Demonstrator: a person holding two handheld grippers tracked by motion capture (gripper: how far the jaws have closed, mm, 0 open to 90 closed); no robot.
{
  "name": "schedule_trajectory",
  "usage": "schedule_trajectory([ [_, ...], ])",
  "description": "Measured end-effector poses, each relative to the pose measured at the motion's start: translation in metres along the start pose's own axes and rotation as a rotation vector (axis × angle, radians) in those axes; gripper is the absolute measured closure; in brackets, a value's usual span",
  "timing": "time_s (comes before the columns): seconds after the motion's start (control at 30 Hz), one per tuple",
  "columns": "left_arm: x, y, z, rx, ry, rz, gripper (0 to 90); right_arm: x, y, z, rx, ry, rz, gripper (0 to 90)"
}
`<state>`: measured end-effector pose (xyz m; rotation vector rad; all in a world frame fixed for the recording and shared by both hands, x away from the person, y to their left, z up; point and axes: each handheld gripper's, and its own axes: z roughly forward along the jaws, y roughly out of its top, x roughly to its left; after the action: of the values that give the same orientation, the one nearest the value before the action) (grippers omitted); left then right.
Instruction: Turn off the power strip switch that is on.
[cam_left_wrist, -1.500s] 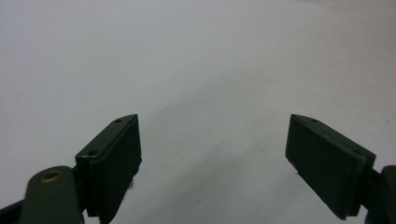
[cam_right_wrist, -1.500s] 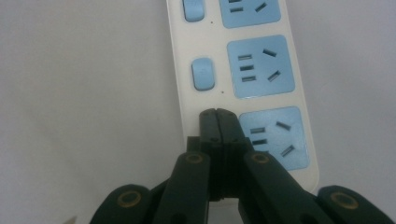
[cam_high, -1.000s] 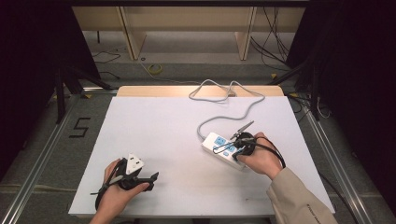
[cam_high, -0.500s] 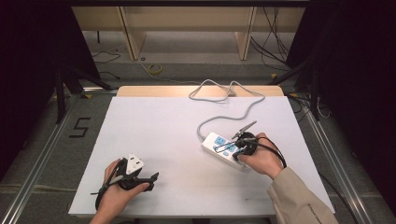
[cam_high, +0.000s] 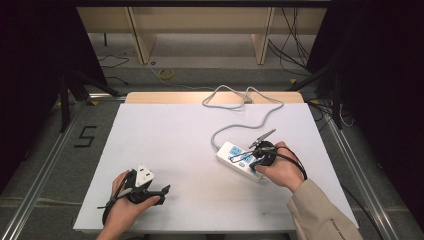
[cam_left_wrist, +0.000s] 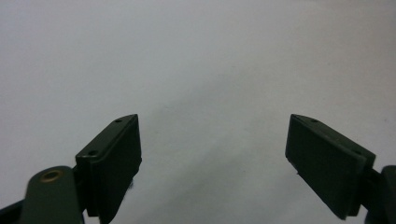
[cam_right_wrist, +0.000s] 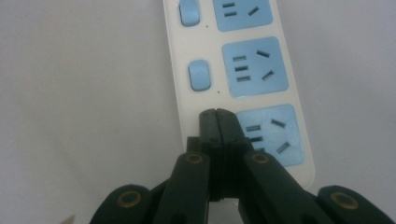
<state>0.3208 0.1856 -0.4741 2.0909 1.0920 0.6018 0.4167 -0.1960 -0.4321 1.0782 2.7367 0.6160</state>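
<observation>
White plastic with pale blue socket faces: that is the power strip we find on the right half of the white worktop, its grey cable running off toward twelve o'clock and over the far edge.

In the high view the strip's long axis runs from about ten o'clock to four o'clock. The right tool sits over the four o'clock end. In the right gripper view its jaws are pressed fully together with nothing between them, and the joined tips rest at the end socket, just beside the strip's switch column. Two blue rocker switches lie further along the strip, toward twelve o'clock in that view. The tips cover the place where a third switch would be; we cannot tell whether they touch one.

The left tool lies at about seven o'clock on the worktop, well apart from the strip. In the left gripper view its jaws stand wide, with bare worktop between them and nothing held.

We judge the work in hand to be pressing at the strip's end with the closed tips. The right hand is far the nearer. Any coming move turns on the strip's long axis: the remaining switches lie in line ahead of the tips, so travel along that axis reaches them.
</observation>
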Motion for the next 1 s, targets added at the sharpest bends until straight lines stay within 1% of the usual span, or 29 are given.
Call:
schedule_trajectory([
  [0.03, 0.0, 0.0, 0.0, 0.0, 0.0, -0.001, 18.1, -0.001, -0.001, 0.0, -0.004, 0.002, 0.006, 90.0],
  [0.13, 0.0, 0.0, 0.0, -0.001, 0.0, 0.0, 18.2, -0.001, -0.002, -0.001, -0.009, 0.004, 0.002, 90.0],
  [0.3, 0.0, -0.001, 0.0, 0.0, 0.002, -0.004, 18.3, 0.001, -0.003, -0.005, -0.044, 0.005, -0.02, 90.0],
  [0.43, 0.0, -0.001, -0.001, 0.0, 0.004, -0.006, 18.3, 0.001, -0.007, -0.007, -0.059, 0.004, -0.03, 90.0],
  [0.57, 0.0, -0.001, -0.001, -0.001, 0.006, -0.007, 18.4, 0.001, -0.012, -0.011, -0.07, -0.004, -0.031, 90.0],
  [0.83, 0.0, -0.001, -0.001, 0.001, 0.009, -0.01, 18.3, 0.004, -0.018, -0.02, -0.103, -0.002, -0.034, 90.0],
  [0.93, 0.0, -0.001, -0.001, 0.001, 0.009, -0.011, 18.4, 0.004, -0.022, -0.02, -0.105, 0.007, -0.035, 90.0],
  [1.0, 0.0, -0.001, -0.001, 0.002, 0.009, -0.013, 18.4, 0.003, -0.025, -0.02, -0.102, 0.003, -0.041, 90.0],
])
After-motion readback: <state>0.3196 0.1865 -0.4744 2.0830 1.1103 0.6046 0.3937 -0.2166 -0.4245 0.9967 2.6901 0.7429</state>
